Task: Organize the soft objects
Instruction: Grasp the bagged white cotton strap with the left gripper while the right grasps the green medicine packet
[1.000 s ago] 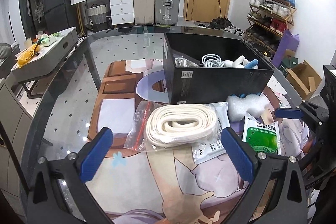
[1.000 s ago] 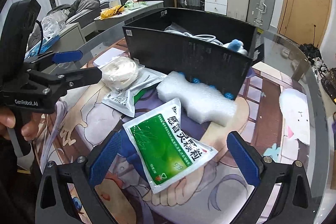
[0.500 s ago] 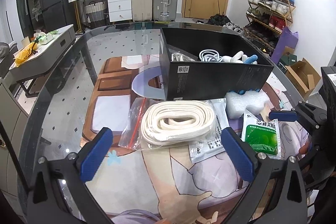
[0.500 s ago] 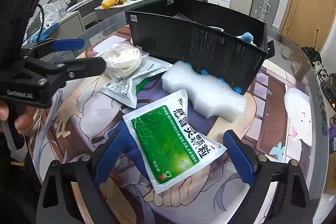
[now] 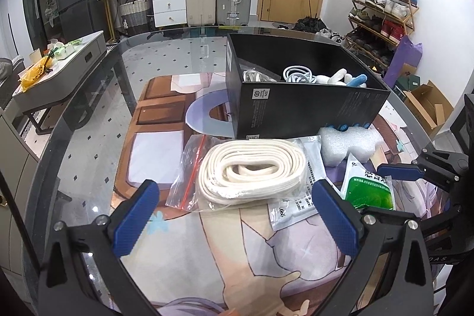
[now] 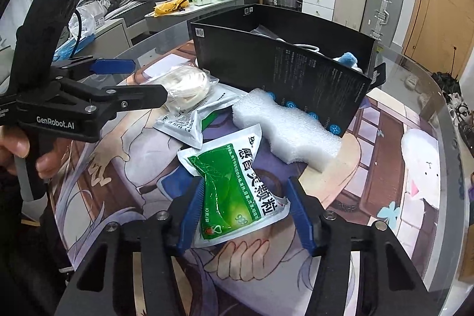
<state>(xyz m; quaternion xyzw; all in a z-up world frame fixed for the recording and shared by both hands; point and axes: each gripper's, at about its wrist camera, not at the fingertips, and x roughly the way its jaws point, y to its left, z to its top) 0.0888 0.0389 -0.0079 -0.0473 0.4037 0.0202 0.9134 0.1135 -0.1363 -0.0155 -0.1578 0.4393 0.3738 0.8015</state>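
Right gripper (image 6: 244, 209) is pinching the green sachet (image 6: 234, 182) on the tabletop (image 5: 89, 120), its fingers closing on the crumpling pack; left gripper (image 5: 237, 215) is hanging wide open, empty, before the bagged white strap (image 5: 251, 171). Black box (image 5: 308, 111) is holding several items; foam block (image 6: 284, 129) and silver pouch (image 6: 189, 120) are waiting.

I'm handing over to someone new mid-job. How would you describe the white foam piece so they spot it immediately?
Find the open black box on the glass table. The foam piece lies against the box's near wall, just beyond the green sachet in the right gripper. Unlike the flat printed packets and the bagged white strap nearby, it is a thick, bumpy, plain white block.
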